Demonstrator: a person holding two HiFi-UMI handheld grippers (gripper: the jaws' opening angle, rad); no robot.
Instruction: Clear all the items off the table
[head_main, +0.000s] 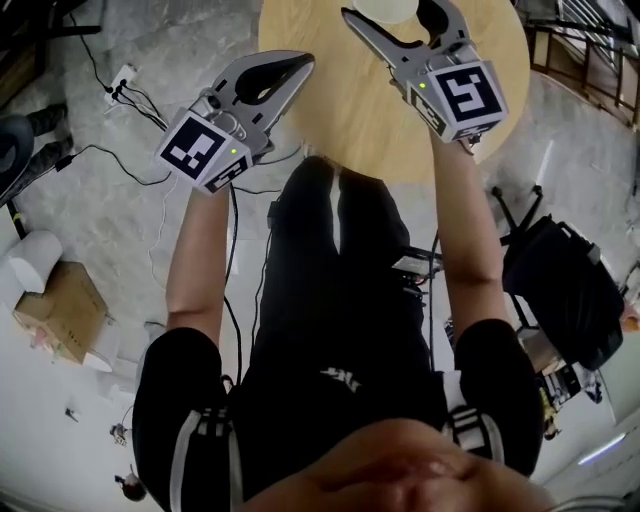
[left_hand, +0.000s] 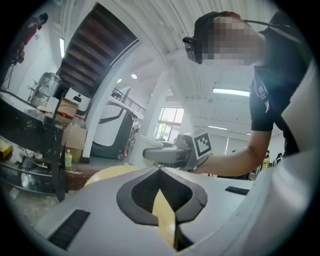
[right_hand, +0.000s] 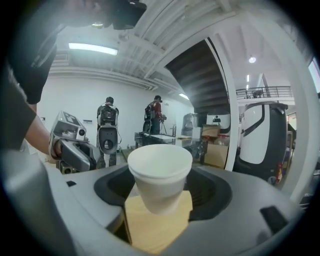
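From where I stand, the left gripper (head_main: 290, 70) hangs over the left edge of the round wooden tabletop (head_main: 330, 120). Its jaws are pressed together at the tips and carry nothing: its own view shows only the dark hollow behind the pads and a sliver of wood beyond. That hand looks to have no part in the job just now. Moving across, the stretch of tabletop I can see is bare, with no plate, wrapper or second cup on it. Its far side runs out past the top of the head view, so I can't vouch for that part. Over the right side of the tabletop, the right gripper (head_main: 400, 18) is pinching a white paper cup (right_hand: 160, 170) about its middle. The pads hold it on both sides and it stands upright, rim uppermost. Wood shows beneath its base, so I judge the cup to be off the tabletop and hanging above it, not resting on it. As I read it, the clearing is close to finished. The one item I can find is already picked up, and it only needs carrying clear of the tabletop and setting down somewhere else. I see no obvious bin or box for it near the tabletop. After that, a glance at the hidden far side of the tabletop would settle whether anything else waits.
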